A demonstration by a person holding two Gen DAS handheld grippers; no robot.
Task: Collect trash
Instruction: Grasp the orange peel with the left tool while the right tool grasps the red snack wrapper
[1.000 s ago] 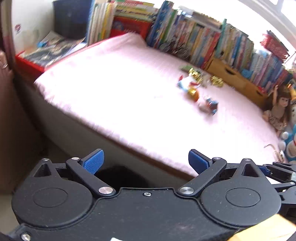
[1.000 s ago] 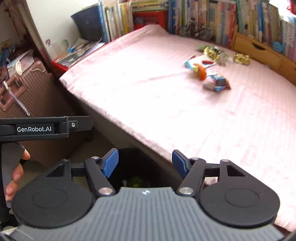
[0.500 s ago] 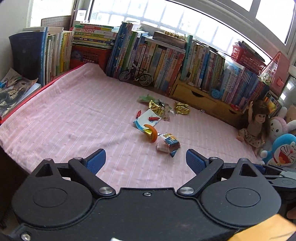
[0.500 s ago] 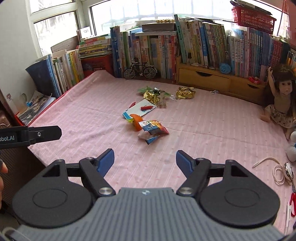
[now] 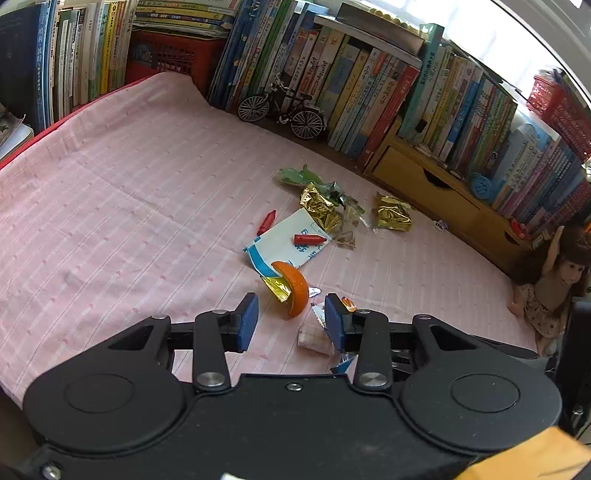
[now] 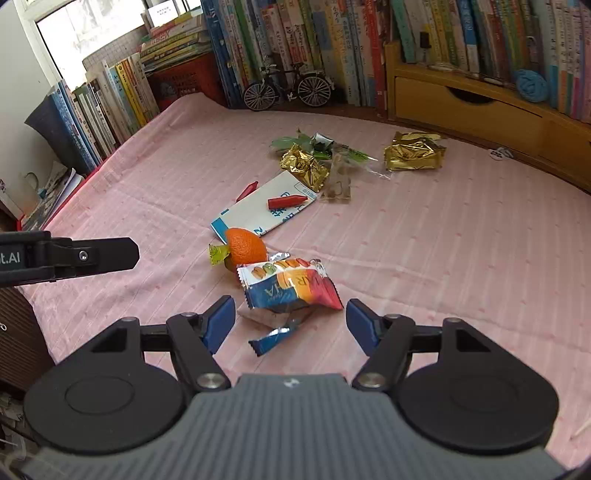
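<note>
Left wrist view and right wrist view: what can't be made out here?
- Snack packet: in the left wrist view, mostly hidden behind a finger of the left hand-held gripper, whose jaws are closing.
- Checked packet: in the right wrist view, under the snack packet.
- Doll: cut off by the left wrist view's edge.
- Book titles: too small to read.

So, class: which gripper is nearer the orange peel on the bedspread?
Left. The left gripper has the orange peel just ahead between its closing jaws, untouched. The right gripper sits farther back, behind the snack packet.
</note>
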